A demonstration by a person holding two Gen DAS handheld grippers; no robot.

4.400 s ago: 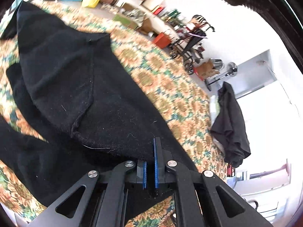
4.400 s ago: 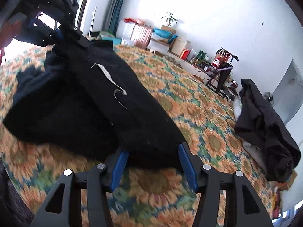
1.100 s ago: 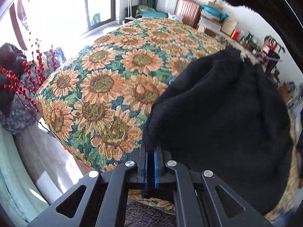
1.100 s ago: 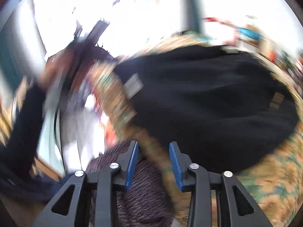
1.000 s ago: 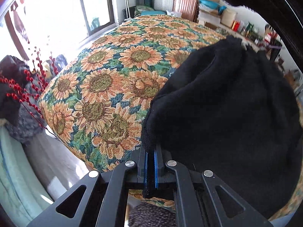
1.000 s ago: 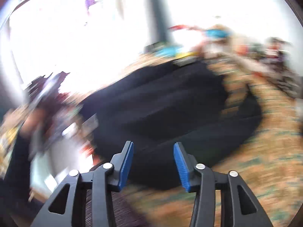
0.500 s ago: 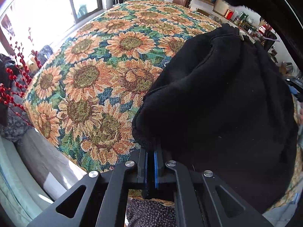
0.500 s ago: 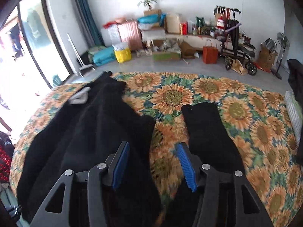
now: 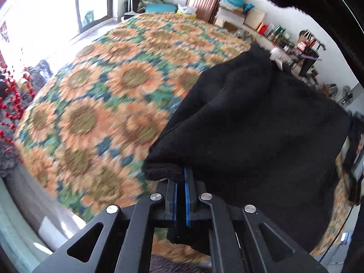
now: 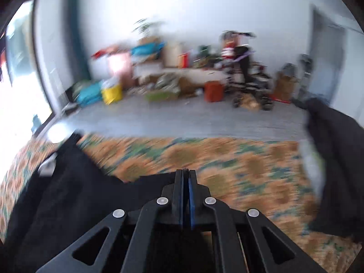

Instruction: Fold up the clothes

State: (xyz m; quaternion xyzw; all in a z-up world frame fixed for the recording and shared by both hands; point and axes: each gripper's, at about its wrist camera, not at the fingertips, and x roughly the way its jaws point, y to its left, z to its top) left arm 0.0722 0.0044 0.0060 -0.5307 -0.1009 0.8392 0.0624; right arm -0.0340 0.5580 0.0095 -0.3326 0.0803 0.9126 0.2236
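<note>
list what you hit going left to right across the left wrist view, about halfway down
red berry branches at the left edge → sunflower bedspread → black garment, its near edge pinched in the left gripper lower down → the dark device at the right edge, too cropped to name.

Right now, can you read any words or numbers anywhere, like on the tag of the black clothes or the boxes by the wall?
No text can be read.
White tag on the black garment: too small to read.
Boxes and bottles on the shelf: too small to read.
Right wrist view: too blurred for any writing.
</note>
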